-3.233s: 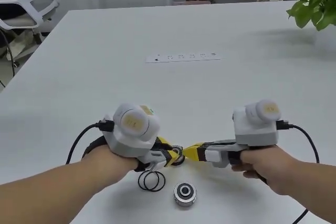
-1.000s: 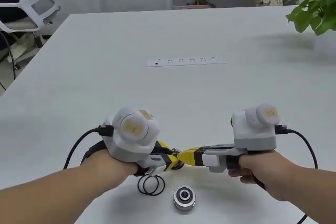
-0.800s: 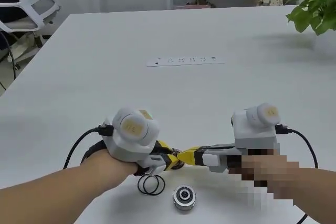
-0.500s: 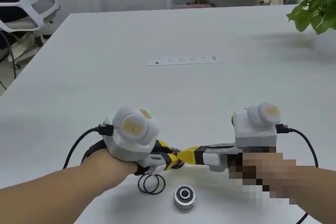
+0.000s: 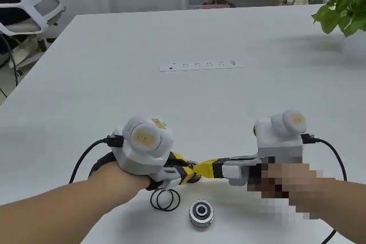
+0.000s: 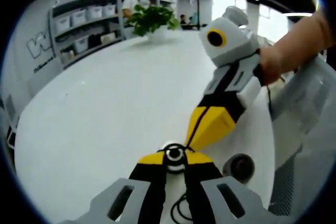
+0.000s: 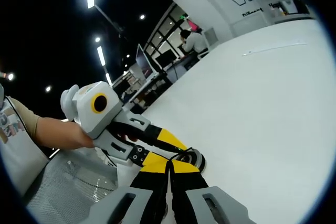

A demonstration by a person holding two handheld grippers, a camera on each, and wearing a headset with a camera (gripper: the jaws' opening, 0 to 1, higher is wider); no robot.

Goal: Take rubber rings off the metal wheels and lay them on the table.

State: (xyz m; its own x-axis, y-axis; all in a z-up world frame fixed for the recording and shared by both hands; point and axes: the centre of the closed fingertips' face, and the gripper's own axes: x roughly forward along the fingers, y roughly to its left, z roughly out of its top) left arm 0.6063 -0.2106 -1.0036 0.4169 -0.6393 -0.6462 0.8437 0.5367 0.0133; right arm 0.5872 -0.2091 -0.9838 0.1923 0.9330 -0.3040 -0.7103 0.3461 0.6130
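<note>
Roughly mid-task, judging by the layout.

Progress, left to right across the head view:
- Left gripper [image 5: 180,170]: jaws clamped on a small metal wheel [image 6: 173,153], held just above the surface [image 5: 171,101], low and centre in frame.
- Two loose rings [image 5: 164,199] lie flat on the surface just below the left gripper, overlapping each other. I count these as done.
- Second wheel [image 5: 201,212] sits on the surface to the right of the rings, close to them but not touching. It is too small to tell whether it carries rings.
- Right gripper [image 5: 202,169]: jaws together, tip to tip with the left. In the left gripper view a thin black strand runs from the held wheel up to the right tip; I read it as a rubber ring [image 6: 187,141] pinched there and partly drawn off.
- Left to do, as I judge it: free this ring and lay it with the others, then check both wheels for more.

Writing:
- Wall lettering [image 6: 38,46], upper left of the left gripper view: a large "W", with a smaller line beneath it that I cannot read.
- Power strip [image 5: 201,63], centre of the head view: markings illegible.
</note>
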